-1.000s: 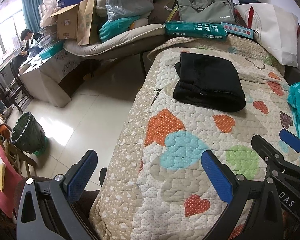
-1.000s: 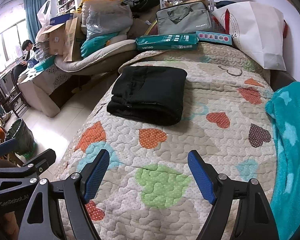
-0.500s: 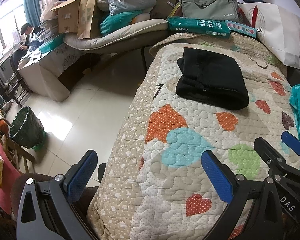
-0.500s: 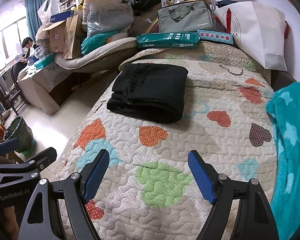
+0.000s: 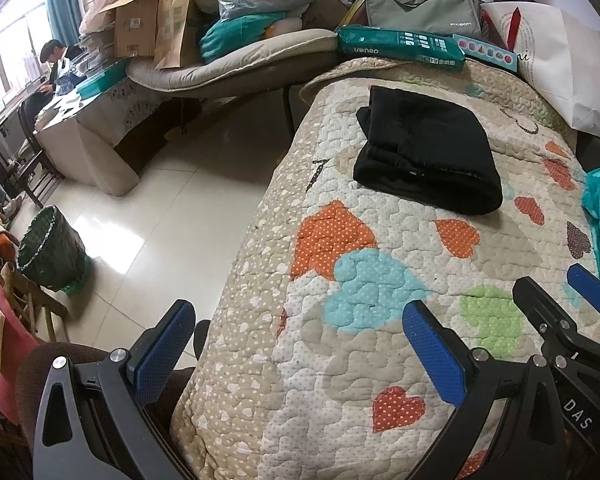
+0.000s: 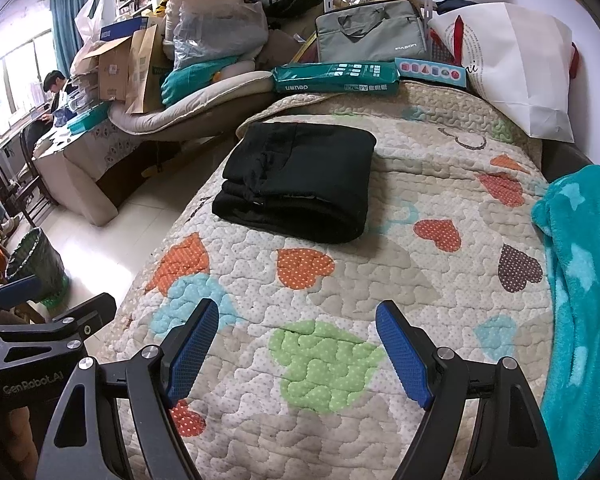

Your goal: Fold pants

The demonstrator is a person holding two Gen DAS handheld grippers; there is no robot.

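The black pants (image 5: 428, 156) lie folded into a compact rectangle on the quilted heart-pattern bedspread (image 5: 380, 280), toward the far end of the bed; they also show in the right wrist view (image 6: 300, 180). My left gripper (image 5: 296, 344) is open and empty, low over the near left edge of the bed. My right gripper (image 6: 296, 348) is open and empty over the near part of the bedspread (image 6: 324, 360), well short of the pants. Each gripper shows at the edge of the other's view.
A teal blanket (image 6: 580, 280) lies along the bed's right side. A green paper pack (image 6: 336, 76), a grey bag (image 6: 372, 36) and a white bag (image 6: 516, 64) crowd the far end. Tiled floor (image 5: 148, 216) and a dark bin (image 5: 48, 256) lie left.
Both wrist views have shifted slightly, so the pants sit a little lower and nearer in frame. The pants have not moved on the bed. Both grippers stay open.
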